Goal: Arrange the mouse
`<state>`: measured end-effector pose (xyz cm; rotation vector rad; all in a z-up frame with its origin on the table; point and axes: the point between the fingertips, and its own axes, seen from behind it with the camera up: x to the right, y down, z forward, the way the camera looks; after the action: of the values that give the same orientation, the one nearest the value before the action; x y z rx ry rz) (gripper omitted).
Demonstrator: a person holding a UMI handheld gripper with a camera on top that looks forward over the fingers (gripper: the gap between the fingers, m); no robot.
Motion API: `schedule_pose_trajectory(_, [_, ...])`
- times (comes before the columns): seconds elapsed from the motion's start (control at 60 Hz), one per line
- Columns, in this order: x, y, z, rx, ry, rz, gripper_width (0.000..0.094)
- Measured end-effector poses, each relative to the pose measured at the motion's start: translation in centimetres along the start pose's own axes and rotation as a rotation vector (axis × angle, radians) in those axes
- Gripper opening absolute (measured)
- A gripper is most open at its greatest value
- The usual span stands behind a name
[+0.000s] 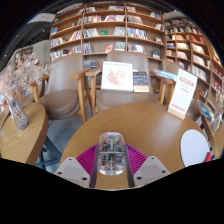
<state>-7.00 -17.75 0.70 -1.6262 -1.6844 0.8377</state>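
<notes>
A clear, see-through mouse (111,153) with its inner parts showing sits between my fingers. My gripper (111,172) is shut on it, with the magenta pads (88,158) pressing on both of its sides. The mouse is held over the near edge of a round wooden table (140,125). I cannot tell whether its underside touches the tabletop.
A white round disc (196,147) lies on the table to the right. A standing card (183,93) is at the table's far right. Wooden chairs (66,95) and a second round table (22,140) with a glass vase stand to the left. Bookshelves (110,30) fill the back.
</notes>
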Motion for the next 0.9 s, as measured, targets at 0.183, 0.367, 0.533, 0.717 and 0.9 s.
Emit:
schedule_pose_trajectory(0.183, [4.7, -4.7, -5.1, 0.076, -0.032, 0.014, 0.0431])
schedule_pose_trajectory(0.367, [16.0, -7.7, -8.3, 0.142, 0.051, -0.019, 0.0429])
schedule_pose_trajectory(0.533, [26.2, -5.0, -6.1, 0.104, 0.143, 0.017, 0.043])
schedule_pose_trajectory(0.717, [32.6, 0.6, -2.8, 0.026, 0.184, 0.071, 0.0431])
schedule_pose_trajectory(0.9, [34.4, 3.7, -1.5, -0.001, 0.189, 0.09, 0.0466])
